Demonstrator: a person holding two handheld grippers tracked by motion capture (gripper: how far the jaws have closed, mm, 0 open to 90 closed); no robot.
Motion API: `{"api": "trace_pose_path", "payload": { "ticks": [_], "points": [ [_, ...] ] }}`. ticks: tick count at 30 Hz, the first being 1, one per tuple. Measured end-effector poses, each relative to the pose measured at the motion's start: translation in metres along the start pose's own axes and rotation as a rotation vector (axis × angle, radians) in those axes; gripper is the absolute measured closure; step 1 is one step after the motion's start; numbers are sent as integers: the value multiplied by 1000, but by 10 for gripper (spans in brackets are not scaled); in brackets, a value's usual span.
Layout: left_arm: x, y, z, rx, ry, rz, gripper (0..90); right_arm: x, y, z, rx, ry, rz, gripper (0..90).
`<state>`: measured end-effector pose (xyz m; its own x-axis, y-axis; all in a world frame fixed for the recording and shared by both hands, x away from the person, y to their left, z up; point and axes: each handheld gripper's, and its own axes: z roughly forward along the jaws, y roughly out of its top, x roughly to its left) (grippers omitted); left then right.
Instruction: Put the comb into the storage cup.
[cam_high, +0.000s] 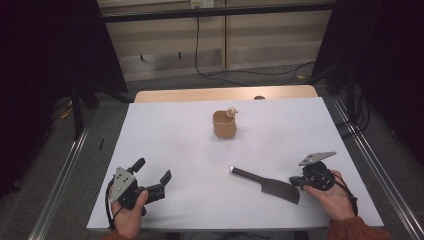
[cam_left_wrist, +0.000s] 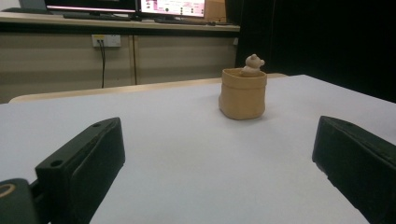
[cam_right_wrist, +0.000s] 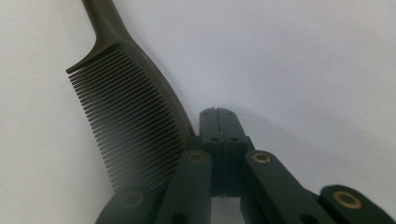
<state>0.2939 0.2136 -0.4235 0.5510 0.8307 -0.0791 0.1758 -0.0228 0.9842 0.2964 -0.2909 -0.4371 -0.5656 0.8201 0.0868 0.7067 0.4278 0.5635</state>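
Note:
A dark comb (cam_high: 265, 183) with a long thin handle lies on the white table (cam_high: 190, 150) at the front right. In the right gripper view the comb (cam_right_wrist: 126, 116) shows its teeth, and its spine runs down against the left side of my right gripper (cam_right_wrist: 223, 115). The jaws there are pressed together with nothing between them. My right gripper (cam_high: 296, 182) sits at the comb's wide end. My left gripper (cam_high: 153, 170) rests at the front left, its jaws wide apart and empty. Far ahead of my left gripper (cam_left_wrist: 215, 154) stands a tan pot (cam_left_wrist: 243, 95).
The tan pot (cam_high: 224, 125) stands mid-table toward the back, with a small bear figure (cam_high: 232, 111) on its rim. The wooden table edge (cam_high: 200, 94) lies behind the white sheet. Cables run on the floor beyond, and metal rails flank both sides.

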Motion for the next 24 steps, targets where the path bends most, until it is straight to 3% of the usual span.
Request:
{"api": "trace_pose_path", "payload": {
  "ticks": [24],
  "points": [
    [0, 0, 0, 0, -2, 0, 25, 11, -9, -5, -3, 22, -7, 900]
  ]
}}
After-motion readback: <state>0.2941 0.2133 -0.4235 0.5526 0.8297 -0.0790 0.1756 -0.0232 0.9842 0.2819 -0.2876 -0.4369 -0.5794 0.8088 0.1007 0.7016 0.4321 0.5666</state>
